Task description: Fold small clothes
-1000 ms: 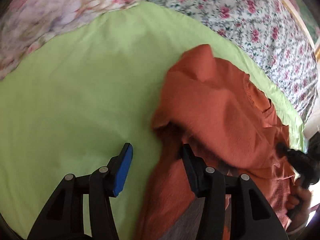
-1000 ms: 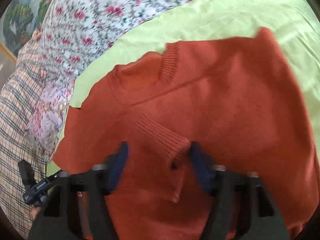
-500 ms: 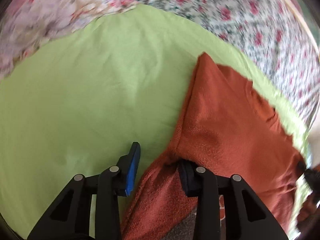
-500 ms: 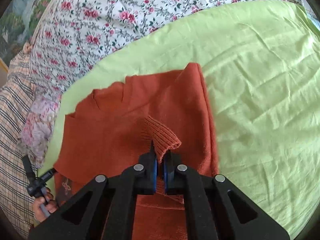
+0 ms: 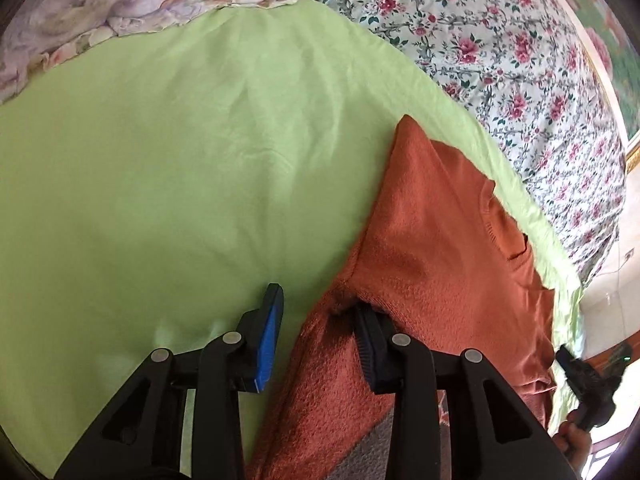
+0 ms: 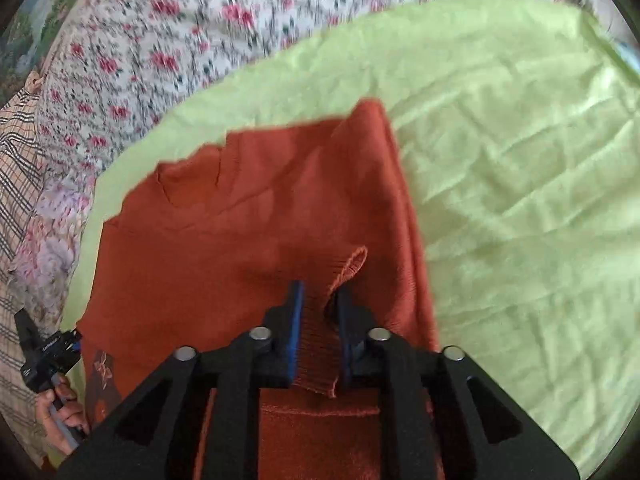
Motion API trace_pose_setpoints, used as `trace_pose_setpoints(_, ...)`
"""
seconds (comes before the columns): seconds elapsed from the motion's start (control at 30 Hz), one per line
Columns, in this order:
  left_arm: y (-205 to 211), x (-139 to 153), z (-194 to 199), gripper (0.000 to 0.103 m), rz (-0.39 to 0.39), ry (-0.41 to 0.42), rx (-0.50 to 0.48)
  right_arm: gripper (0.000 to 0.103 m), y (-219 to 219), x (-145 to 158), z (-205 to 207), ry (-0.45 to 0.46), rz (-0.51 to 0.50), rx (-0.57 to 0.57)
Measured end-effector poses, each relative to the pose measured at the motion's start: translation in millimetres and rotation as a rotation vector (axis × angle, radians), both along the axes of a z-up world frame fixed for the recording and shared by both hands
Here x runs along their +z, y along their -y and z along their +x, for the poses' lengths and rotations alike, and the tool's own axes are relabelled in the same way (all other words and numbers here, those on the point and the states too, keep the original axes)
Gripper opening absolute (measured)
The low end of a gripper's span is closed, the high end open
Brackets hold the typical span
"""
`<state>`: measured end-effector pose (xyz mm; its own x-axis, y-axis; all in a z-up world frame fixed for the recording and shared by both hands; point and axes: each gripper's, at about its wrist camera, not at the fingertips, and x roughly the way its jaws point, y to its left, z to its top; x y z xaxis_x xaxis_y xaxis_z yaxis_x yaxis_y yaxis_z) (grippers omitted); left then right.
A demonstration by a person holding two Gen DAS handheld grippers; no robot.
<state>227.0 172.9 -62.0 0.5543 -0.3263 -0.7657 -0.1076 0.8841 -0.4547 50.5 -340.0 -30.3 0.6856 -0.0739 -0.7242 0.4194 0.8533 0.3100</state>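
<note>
Right jaws: right gripper (image 6: 318, 312) narrow, just opened; ribbed cuff (image 6: 348, 264) between them, released or nearly so.
Left jaws: left gripper (image 5: 320, 320) partly open, just closing; one astride the sweater (image 5: 432, 248) edge, no grip.
Sweater: on the green sheet (image 5: 180, 160), long axis running away from both jaws.
Nearer hand: right, judged.
</note>
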Motion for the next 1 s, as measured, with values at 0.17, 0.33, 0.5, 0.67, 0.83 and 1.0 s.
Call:
trace_pose_setpoints(0.17,-0.4,2.5,-1.9,0.036,0.002,-0.021,0.003,0.048,-17.7,-16.1,19.4,-0.073,0.014,0.128)
trace_pose_setpoints(0.33,7.9,18.3,-29.9,0.035,0.130,-0.008,-0.070,0.047,-9.9,-6.9,-3.3,-0.057,0.043,0.062)
trace_pose_setpoints(0.5,2.4,22.2,-91.0,0.048,0.125,-0.004,-0.174,0.060,-33.9,19.7,-60.4,0.045,0.067,0.155)
trace_pose_setpoints(0.67,-9.2,13.7,-150.4,0.057,0.127,-0.037,-0.258,0.062,-57.3,8.4,-114.6,0.051,0.130,0.245)
trace_pose_setpoints(0.83,-22.2,2.7,-204.8,0.060,0.078,-0.050,-0.314,0.062,-70.4,-4.3,-171.7,0.037,0.159,0.255)
trace_pose_setpoints(1.0,-29.9,-5.2,-243.0,0.060,0.014,-0.029,-0.344,0.062,-73.0,-10.7,-231.8,0.011,0.171,0.263)
